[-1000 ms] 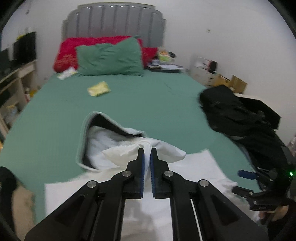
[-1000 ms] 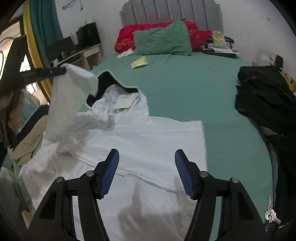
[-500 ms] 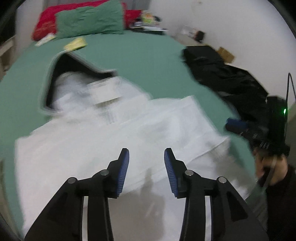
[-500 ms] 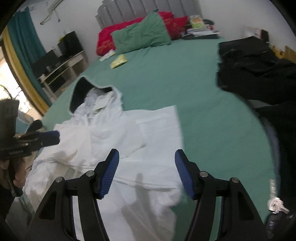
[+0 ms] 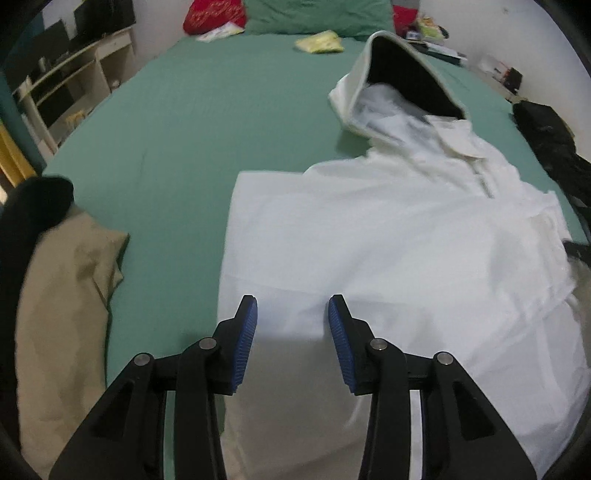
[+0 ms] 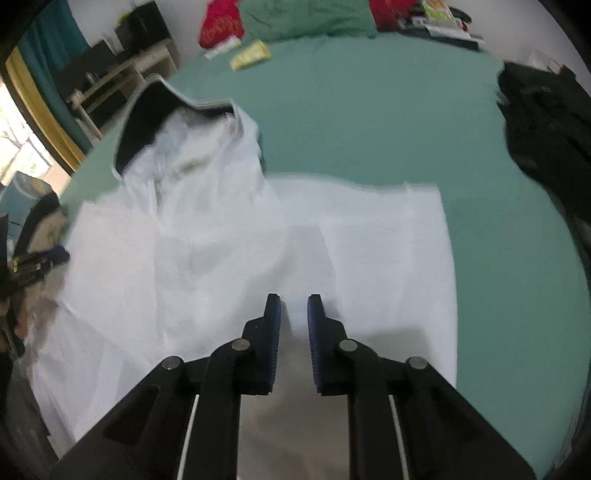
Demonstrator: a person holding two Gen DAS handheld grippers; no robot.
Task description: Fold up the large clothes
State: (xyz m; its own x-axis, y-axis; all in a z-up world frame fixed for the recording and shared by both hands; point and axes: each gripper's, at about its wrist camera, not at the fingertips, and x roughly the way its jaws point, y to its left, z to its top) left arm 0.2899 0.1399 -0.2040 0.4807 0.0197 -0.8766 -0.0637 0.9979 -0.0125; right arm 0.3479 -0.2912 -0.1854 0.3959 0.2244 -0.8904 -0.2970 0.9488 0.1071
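Note:
A large white hooded garment (image 5: 388, 240) lies spread on the green bed sheet (image 5: 203, 129), its dark-lined hood (image 5: 402, 74) pointing toward the pillows. My left gripper (image 5: 291, 314) hangs open just above the garment's near left edge, with nothing between its pads. In the right wrist view the same garment (image 6: 221, 240) fills the middle, hood (image 6: 147, 110) at upper left. My right gripper (image 6: 293, 310) is low over the cloth near its right half. Its jaws are closing, a narrow gap still shows between the pads, and I see no fold caught in it.
A pile of black clothes (image 6: 546, 122) lies on the bed's right side. A beige garment (image 5: 62, 295) and a dark one sit at the near left corner. Pillows (image 6: 306, 14) and a yellow packet (image 5: 321, 40) are at the head. Shelves (image 5: 66, 85) stand beside the bed's left.
My left gripper let go of the white sleeve, opened, and swung down to the garment's near left edge. The right gripper dropped toward the cloth and its wide jaws have narrowed.

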